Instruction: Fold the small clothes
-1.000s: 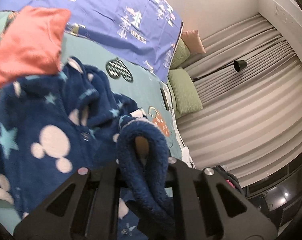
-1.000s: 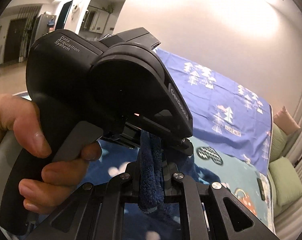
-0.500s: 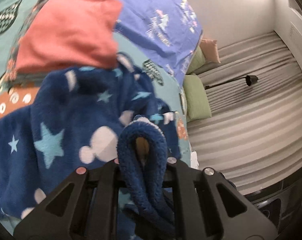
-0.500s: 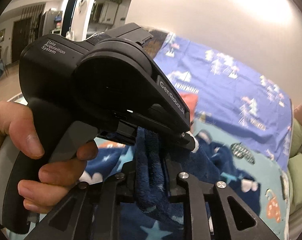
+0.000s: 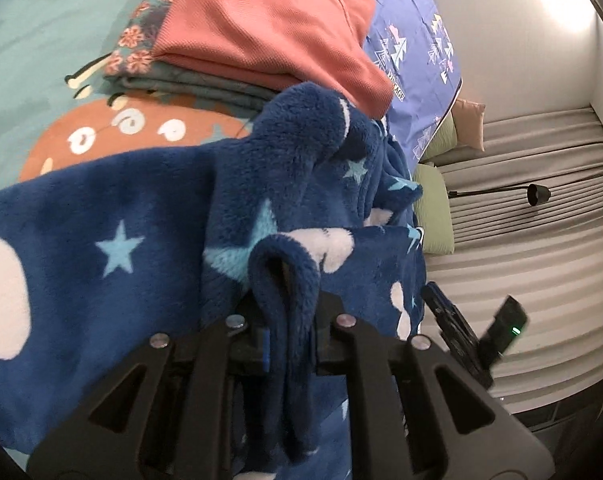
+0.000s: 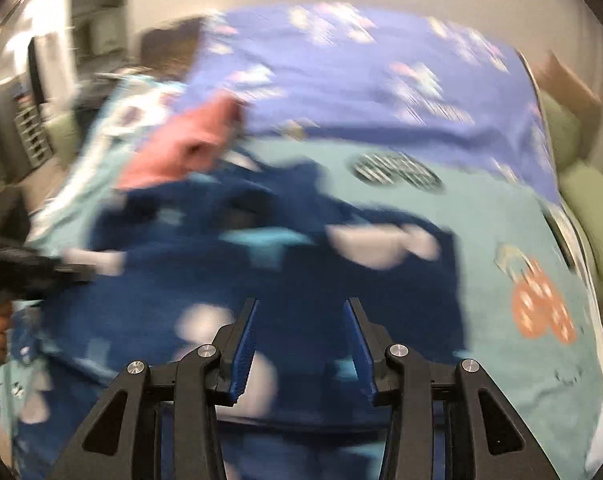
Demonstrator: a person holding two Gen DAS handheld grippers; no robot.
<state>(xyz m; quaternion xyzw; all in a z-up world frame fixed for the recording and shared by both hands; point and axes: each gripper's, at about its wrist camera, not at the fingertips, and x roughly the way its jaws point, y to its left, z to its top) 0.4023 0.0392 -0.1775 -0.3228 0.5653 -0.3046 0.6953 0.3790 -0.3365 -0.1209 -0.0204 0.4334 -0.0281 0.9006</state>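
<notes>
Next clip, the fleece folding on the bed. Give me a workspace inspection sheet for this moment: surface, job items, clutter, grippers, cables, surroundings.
Surface: teal patterned bed cover, with a blue tree-print sheet along its far side.
Job's things: navy star fleece garment spread on the bed; folded coral garment stacked on a floral one beyond it.
Clutter: nothing seen.
Grippers: left gripper shut on a fold of the fleece; right gripper open, jaws just opening, nothing between them, above the fleece.
Cables: nothing seen.
Surroundings: green cushions, pleated curtain, black lamp; the right wrist view is motion-blurred.
</notes>
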